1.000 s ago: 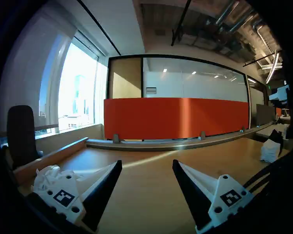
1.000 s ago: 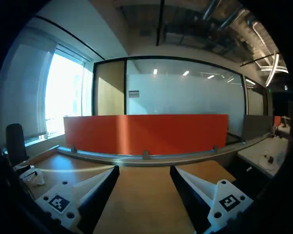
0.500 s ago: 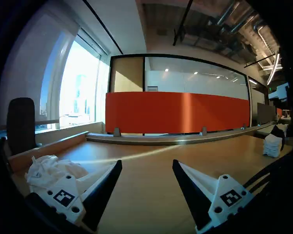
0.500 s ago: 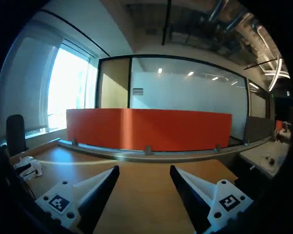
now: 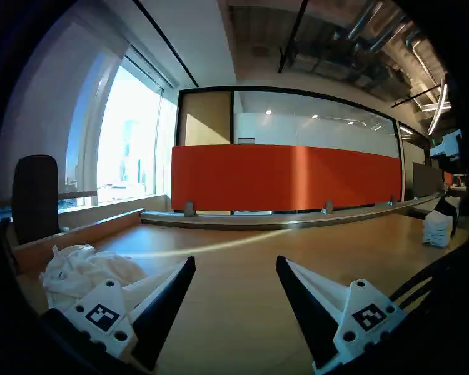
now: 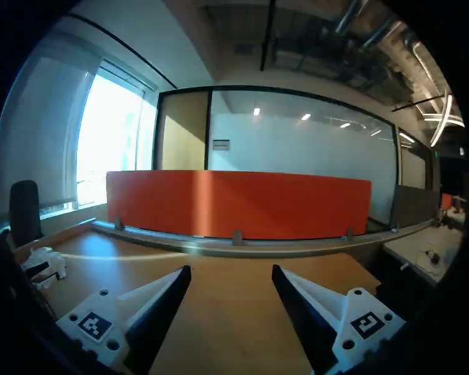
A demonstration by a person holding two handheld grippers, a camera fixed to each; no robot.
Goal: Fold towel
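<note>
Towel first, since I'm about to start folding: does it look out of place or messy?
Yes: the towel lies crumpled in a heap on the desk beside the left tool, not spread flat.

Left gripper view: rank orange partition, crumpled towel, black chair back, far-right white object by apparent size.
1. orange partition
2. crumpled towel and black chair back: too alike, towel nearer
3. white object

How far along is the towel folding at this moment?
Done: nothing that shows. The towel lies in a crumpled heap on the table, with no fold in it. In hand: nothing. The left claw and the right claw are both open and empty. Left: grasping the towel, spreading it flat and folding it, so the whole job.
</note>
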